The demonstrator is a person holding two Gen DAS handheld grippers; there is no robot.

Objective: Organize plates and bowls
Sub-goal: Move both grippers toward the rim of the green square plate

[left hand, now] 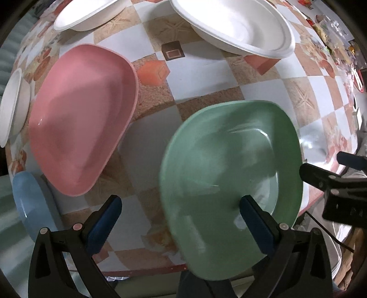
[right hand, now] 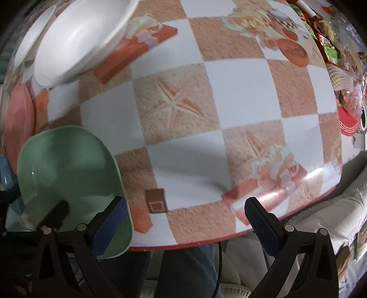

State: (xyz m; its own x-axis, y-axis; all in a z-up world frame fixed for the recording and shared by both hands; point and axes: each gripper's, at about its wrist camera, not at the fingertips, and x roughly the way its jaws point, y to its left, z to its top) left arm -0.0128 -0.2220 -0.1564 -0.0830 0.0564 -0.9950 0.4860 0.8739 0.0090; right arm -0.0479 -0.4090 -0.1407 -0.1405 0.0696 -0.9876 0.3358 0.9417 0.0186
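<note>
A green plate [left hand: 231, 183] lies at the table's front edge, partly over it; it also shows in the right wrist view [right hand: 68, 172]. My left gripper [left hand: 181, 220] is open, its right finger over the green plate and its left finger over bare table. A pink plate [left hand: 82, 119] lies to the left. A blue plate [left hand: 29, 201] sits at the far left. White bowls stand at the back: one [left hand: 240, 27] right, one [left hand: 87, 13] left. My right gripper [right hand: 185, 220] is open and empty over the table's front edge, right of the green plate.
Another white bowl [left hand: 11, 105] sits at the far left edge. The checked tablecloth [right hand: 206, 114] covers the table. Snack packets and a red basket [right hand: 348, 123] crowd the far right. The right gripper's body [left hand: 332, 183] shows beside the green plate.
</note>
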